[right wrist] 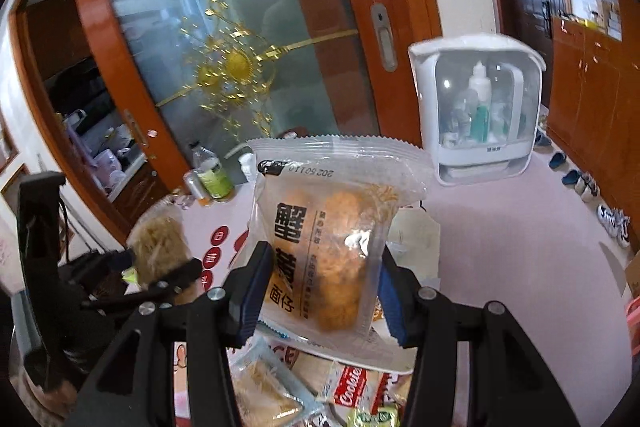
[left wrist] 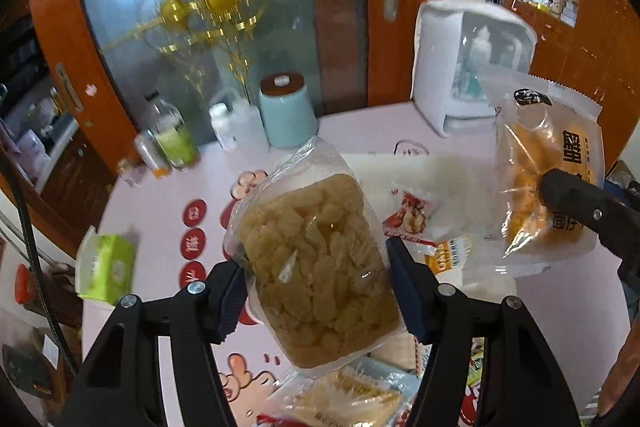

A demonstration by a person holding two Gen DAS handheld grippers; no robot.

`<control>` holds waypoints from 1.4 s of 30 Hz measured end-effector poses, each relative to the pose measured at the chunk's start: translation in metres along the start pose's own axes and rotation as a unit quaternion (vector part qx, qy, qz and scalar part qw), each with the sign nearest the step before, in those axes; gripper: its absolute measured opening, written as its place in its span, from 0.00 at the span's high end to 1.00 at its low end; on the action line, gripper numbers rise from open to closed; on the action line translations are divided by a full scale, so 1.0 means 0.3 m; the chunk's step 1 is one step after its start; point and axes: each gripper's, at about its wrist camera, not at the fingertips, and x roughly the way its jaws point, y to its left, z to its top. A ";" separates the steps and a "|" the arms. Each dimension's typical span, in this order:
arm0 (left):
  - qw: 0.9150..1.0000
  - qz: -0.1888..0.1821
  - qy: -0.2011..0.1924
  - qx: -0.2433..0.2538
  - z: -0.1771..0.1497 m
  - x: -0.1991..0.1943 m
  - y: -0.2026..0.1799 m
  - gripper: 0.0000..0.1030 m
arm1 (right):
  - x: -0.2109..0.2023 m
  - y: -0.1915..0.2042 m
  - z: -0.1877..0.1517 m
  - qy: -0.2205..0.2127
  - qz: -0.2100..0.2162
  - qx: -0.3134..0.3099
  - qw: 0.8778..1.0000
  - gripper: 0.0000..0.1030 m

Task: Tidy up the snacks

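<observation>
My left gripper point(left wrist: 316, 287) is shut on a clear bag of pale yellow puffed snacks point(left wrist: 316, 263) and holds it above the pink table point(left wrist: 160, 195). My right gripper point(right wrist: 320, 291) is shut on a clear packet of orange-brown crab-roe snacks point(right wrist: 328, 247) with black Chinese print, also lifted. That packet point(left wrist: 548, 179) and a right finger point(left wrist: 576, 203) show at the right of the left wrist view. The puffed snack bag point(right wrist: 160, 243) and left gripper show at the left of the right wrist view. Several more snack packets point(right wrist: 320, 387) lie below.
A white storage box point(right wrist: 476, 111) with bottles stands at the back right. A light blue canister point(left wrist: 286, 111), bottles point(left wrist: 172, 135) and a green tissue box point(left wrist: 106, 267) stand on the left. A white tray point(left wrist: 420, 179) holds a red snack packet point(left wrist: 412, 217).
</observation>
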 end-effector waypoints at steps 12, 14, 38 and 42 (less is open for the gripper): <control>0.996 -0.040 0.068 -0.038 -0.065 0.345 0.010 0.15 | 0.372 -0.068 -0.123 0.106 -0.049 0.038 0.993 0.42; 0.993 -0.056 0.089 -0.051 -0.078 0.381 0.022 0.15 | 0.384 -0.067 -0.132 0.100 -0.058 0.030 0.993 0.34; 0.997 -0.025 0.056 -0.035 -0.143 0.111 -0.004 0.08 | 0.176 -0.042 -0.192 0.093 -0.019 0.032 0.995 0.24; 0.999 -0.008 0.044 -0.019 -0.175 0.011 -0.006 0.08 | 0.114 -0.022 -0.203 0.088 -0.016 0.016 0.996 0.24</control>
